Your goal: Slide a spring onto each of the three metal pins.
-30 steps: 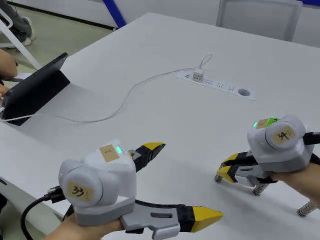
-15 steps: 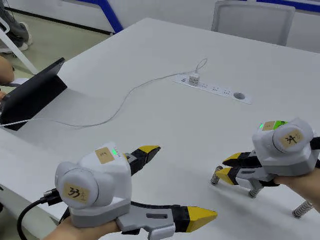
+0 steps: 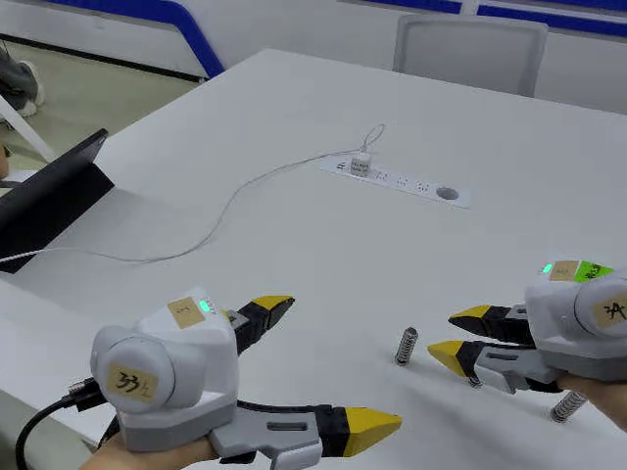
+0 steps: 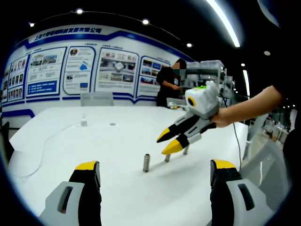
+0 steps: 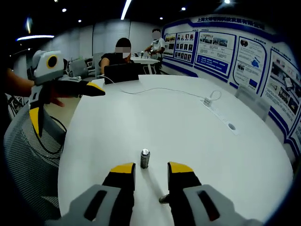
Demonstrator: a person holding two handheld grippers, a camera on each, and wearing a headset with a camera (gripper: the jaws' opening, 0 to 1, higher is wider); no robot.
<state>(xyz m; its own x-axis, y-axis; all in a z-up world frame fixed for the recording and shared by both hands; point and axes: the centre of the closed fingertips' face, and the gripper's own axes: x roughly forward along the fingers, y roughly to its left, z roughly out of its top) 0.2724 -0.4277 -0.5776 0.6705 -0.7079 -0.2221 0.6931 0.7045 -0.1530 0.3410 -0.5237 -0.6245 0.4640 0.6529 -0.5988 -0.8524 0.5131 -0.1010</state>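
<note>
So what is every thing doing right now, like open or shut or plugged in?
left gripper: open wide, holding nothing
right gripper: open a little, holding nothing
nearest spring: standing upright on the table, not held, just ahead of the right gripper
spring by the right hand: standing, looks a bit tilted, not held
power strip: lying flat, with a white charger plugged in
tablet: propped up at a slant

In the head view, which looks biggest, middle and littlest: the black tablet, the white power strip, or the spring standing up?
1. Tablet, though the edge cuts it off.
2. Power strip.
3. Spring, nearest yet littlest.
</note>
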